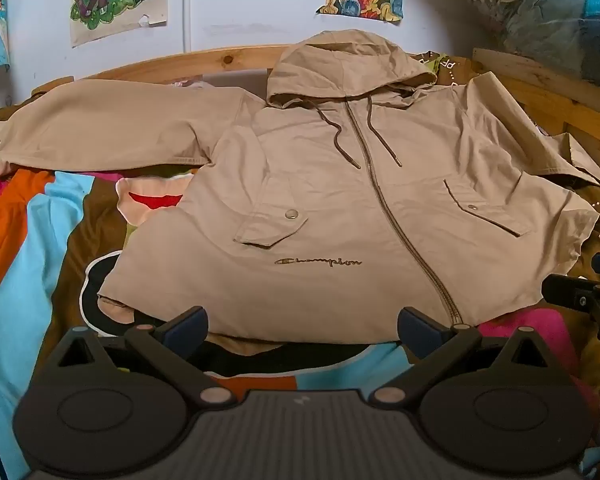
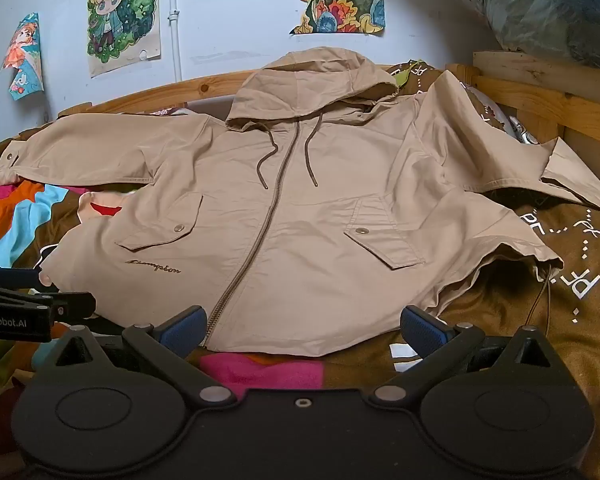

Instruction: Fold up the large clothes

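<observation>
A tan hooded jacket lies face up and zipped on the bed, hood toward the wall. Its sleeve stretches out flat to the left; the other sleeve runs right toward the bed rail. My left gripper is open just in front of the hem, left of the zipper's end, holding nothing. My right gripper is open at the hem to the right of the zipper, also empty. The right gripper's tip shows at the right edge of the left wrist view, and the left gripper's at the left edge of the right wrist view.
A colourful patterned blanket and a brown printed cover lie under the jacket. A wooden bed rail runs behind and to the right. Posters hang on the wall; a bundle of bedding sits at the top right.
</observation>
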{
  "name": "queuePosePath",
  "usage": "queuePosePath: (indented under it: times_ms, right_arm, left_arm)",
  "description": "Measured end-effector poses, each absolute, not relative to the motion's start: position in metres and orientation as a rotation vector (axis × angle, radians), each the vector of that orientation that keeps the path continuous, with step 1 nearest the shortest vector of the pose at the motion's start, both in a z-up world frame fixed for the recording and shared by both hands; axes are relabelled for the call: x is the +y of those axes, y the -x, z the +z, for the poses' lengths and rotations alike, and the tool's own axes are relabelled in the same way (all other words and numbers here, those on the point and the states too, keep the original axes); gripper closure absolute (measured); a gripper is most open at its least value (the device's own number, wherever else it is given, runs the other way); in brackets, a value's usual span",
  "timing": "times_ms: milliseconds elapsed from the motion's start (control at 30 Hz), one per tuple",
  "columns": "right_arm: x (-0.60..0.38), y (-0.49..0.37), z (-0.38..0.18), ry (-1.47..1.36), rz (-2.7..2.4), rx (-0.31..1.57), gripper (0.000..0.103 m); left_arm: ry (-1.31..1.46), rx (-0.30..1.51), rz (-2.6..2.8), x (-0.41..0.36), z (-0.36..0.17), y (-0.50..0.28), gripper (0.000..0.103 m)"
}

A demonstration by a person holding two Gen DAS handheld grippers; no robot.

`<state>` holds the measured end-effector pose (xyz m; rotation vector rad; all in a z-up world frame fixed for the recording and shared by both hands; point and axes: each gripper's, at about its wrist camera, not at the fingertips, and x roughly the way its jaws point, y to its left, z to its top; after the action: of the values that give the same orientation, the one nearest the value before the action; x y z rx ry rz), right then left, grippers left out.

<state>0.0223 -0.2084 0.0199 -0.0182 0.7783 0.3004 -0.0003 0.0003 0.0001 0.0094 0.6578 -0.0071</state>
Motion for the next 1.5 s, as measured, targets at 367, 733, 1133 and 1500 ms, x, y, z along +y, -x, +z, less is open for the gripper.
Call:
queuePosePath:
  times_ms: [367, 733, 1133, 1500]
  right_arm:
    - [-0.2086, -0.0226, 0.0196, 0.017, 0.301, 0.779, 0.001]
    - [-0.2086, -0.0228, 0.0193, 0.016, 0.3, 0.781, 0.001]
    - [-0.2087, -0.0231, 0.0193, 0.014, 0.301, 0.783, 0.001]
    - [-0.2084, -0.0232, 0.0191, 0.013, 0.301, 0.784, 0.001]
  left_arm:
    - [-0.008, 0.664, -0.007, 0.0015, -0.0033, -0.0017, 0.001]
    - [-0.01, 0.669, -0.008, 0.0005, -0.0042, -0.0013, 0.001]
    - [-0.01, 0.671, -0.009, 0.0008, -0.0041, -0.0019, 0.001]
    - [-0.01, 0.672, -0.008, 0.0007, -0.0037, -0.002, 0.001]
